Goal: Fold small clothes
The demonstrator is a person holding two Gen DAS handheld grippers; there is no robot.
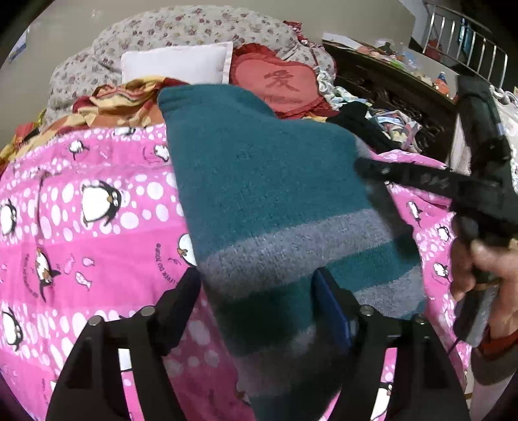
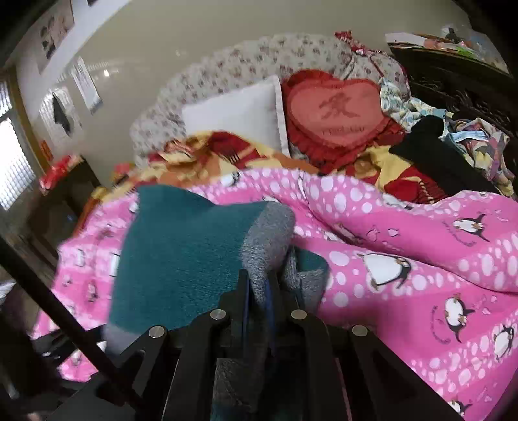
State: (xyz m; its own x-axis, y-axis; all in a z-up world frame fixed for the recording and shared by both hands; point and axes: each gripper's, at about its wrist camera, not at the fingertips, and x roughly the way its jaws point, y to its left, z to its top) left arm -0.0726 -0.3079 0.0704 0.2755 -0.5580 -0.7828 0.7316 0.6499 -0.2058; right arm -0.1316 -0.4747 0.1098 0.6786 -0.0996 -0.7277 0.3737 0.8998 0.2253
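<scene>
Two hand-held grippers work one teal-and-grey striped garment (image 1: 259, 181), which lies over a pink penguin quilt (image 1: 90, 233) on the bed.

Left hand-held gripper (image 1: 257, 281): jaws spread wide, lower centre of its own view. The garment's lower edge lies between the fingers (image 1: 181, 301); the left finger stands clear of the cloth, and contact at the right finger cannot be judged. No pinch seen.

Right hand-held gripper (image 2: 259, 285): jaws closed on a grey fold of the garment (image 2: 194, 252), cloth bunched between the pads, lower centre of the right wrist view. In the left wrist view it enters from the right edge (image 1: 404, 175), tip at the garment's right side, with a hand (image 1: 485, 272) on its handle.

Background, upper frame: white pillow (image 2: 239, 113), red heart cushion (image 2: 336, 110), floral headboard (image 1: 194, 29), yellow-red blanket (image 2: 207, 155). Loose clothes (image 2: 469, 136) are piled at upper right, beside dark carved furniture (image 1: 388, 84).
</scene>
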